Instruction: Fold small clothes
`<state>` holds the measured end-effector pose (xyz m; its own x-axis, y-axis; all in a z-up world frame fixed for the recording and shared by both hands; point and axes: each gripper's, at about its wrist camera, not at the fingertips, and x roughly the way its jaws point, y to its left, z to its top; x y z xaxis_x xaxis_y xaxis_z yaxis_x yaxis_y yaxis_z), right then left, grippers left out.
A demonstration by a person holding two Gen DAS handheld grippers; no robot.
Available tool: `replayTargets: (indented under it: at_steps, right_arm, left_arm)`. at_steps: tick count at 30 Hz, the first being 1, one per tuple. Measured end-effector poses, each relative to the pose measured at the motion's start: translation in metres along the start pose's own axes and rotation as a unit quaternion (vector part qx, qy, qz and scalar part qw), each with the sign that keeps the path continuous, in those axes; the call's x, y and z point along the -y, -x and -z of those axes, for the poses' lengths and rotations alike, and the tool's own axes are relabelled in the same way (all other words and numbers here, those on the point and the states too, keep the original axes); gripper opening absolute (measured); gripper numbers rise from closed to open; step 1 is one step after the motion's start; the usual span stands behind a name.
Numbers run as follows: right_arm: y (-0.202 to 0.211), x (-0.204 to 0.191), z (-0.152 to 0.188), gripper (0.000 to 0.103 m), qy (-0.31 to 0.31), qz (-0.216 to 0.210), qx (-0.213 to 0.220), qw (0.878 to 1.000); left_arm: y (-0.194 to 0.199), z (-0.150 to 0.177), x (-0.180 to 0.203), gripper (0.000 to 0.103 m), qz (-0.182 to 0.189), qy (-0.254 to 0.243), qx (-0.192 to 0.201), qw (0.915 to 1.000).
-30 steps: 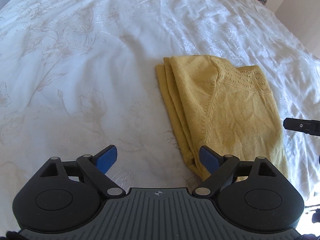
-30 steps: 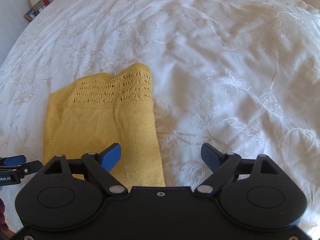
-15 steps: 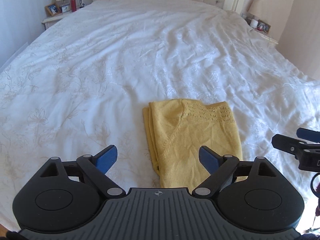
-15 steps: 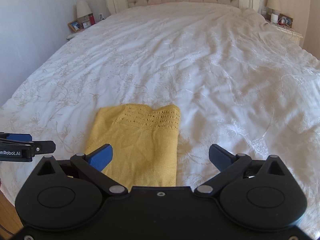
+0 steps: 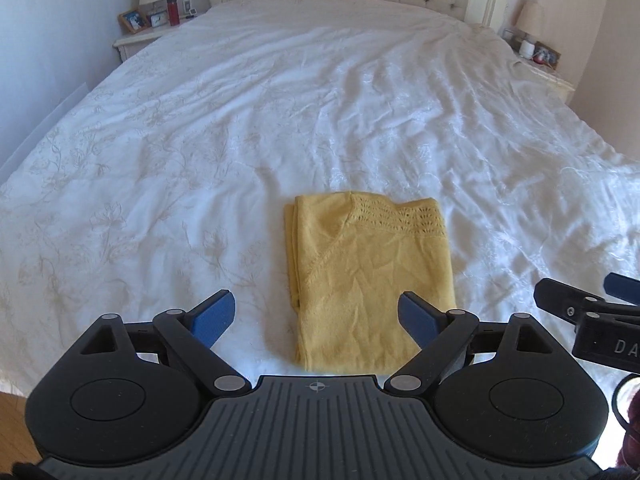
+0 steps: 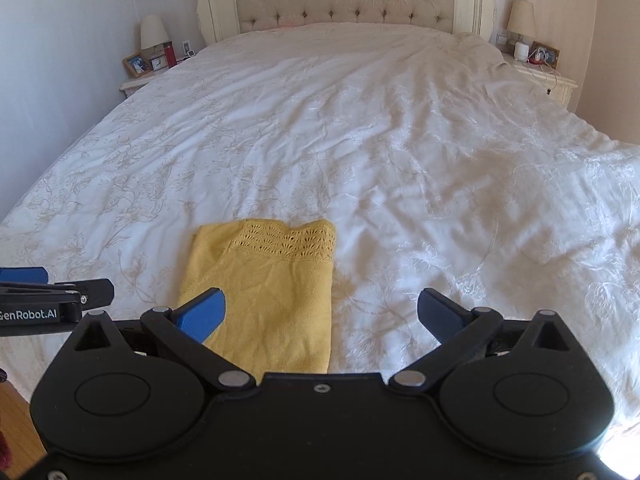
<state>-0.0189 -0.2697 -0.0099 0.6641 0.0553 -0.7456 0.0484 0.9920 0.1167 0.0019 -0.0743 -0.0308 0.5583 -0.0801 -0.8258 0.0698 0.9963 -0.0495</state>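
One folded yellow garment, one bed, two lamps, two grippers.

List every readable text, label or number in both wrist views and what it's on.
"enRobot.AI", first letter cut off by the picture's edge: white print on the left gripper body, right wrist view.
"DA", rest cut off: raised letters on the right gripper body, left wrist view.
Clock face and framed photo on the bedside table: too small to read.
Yellow knit garment and white bedspread: no text.
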Motion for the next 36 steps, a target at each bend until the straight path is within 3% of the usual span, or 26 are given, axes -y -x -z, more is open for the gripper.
replayTargets:
  at_steps: [5,16,22,36]
  right_arm:
    - [0.006,0.004,0.011,0.102,-0.025,-0.006,-0.028,0.999]
    - [0.017,-0.004,0.034,0.102,-0.011,-0.008,-0.049,0.999]
    - [0.02,-0.008,0.039,0.102,-0.002,-0.011,-0.045,0.999]
    - [0.029,-0.003,0.038,0.102,-0.013,-0.009,-0.037,0.999]
  left_arm:
    - [0.0,0.016,-0.003,0.089,-0.008,0.016,-0.028,0.9995]
    - [0.013,0.034,0.001,0.089,-0.035,0.007,-0.034,0.9988]
    - [0.017,0.039,0.01,0.089,-0.049,-0.013,-0.033,0.9981]
    - [0.017,0.044,0.01,0.09,-0.037,-0.006,-0.065,0.9972]
